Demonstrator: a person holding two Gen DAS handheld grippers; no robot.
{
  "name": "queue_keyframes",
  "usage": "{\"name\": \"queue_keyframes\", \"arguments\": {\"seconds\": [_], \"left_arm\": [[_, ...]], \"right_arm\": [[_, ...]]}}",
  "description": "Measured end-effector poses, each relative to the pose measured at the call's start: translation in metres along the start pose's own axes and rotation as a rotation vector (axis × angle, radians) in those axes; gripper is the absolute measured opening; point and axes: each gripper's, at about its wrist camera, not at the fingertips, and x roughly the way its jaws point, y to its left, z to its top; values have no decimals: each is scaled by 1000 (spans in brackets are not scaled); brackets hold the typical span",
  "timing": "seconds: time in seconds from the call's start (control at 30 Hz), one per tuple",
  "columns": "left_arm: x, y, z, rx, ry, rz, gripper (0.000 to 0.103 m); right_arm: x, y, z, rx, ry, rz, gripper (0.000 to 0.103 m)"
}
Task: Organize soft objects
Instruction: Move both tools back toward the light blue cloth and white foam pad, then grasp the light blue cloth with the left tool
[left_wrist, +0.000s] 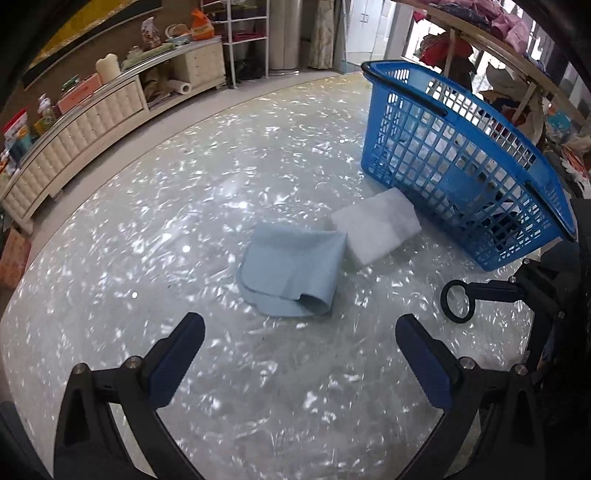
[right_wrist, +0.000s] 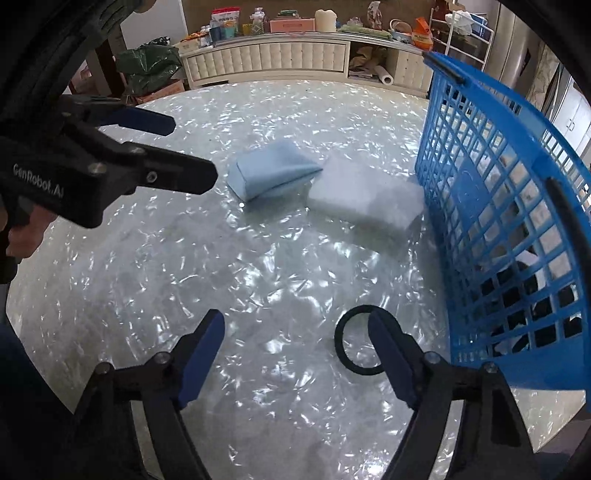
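A folded light-blue cloth (left_wrist: 291, 271) lies on the shiny marbled table, also in the right wrist view (right_wrist: 271, 173). A white foam block (left_wrist: 375, 225) sits right beside it, against the blue plastic basket (left_wrist: 461, 158), and also shows in the right wrist view (right_wrist: 364, 195). A black hair ring (left_wrist: 458, 301) lies near the basket, just by my right gripper's right finger (right_wrist: 356, 341). My left gripper (left_wrist: 300, 330) is open and empty, just short of the cloth. My right gripper (right_wrist: 295, 326) is open and empty. The left gripper also shows in the right wrist view (right_wrist: 192, 151).
The blue basket (right_wrist: 517, 221) stands on the table's right side with dark items inside. A cream cabinet (right_wrist: 295, 55) with clutter on top runs along the far wall. A wire shelf (left_wrist: 245, 37) and a clothes rack (left_wrist: 498, 44) stand behind.
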Motion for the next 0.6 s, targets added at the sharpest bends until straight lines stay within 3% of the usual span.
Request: {"name": "queue_keyframes", "arguments": {"seconds": [0.13,0.2,0.37,0.5,0.6], "left_arm": [[12,-6,7,41,7,-4,92],[21,-9,9,63,14,28,87],[36,-12,12,86,36,6,78],[45,-10,15,85,48,16,67],[52,-7,18,74,62,2,54]], "right_arm": [[6,-7,1,18,11,8,72],[8,-9,1,28,17,9,71],[11,-15,-3,44,26,5,71],[12,-24,-6,64,43,2,56],[12,-27,-7,59,45,4,54]]}}
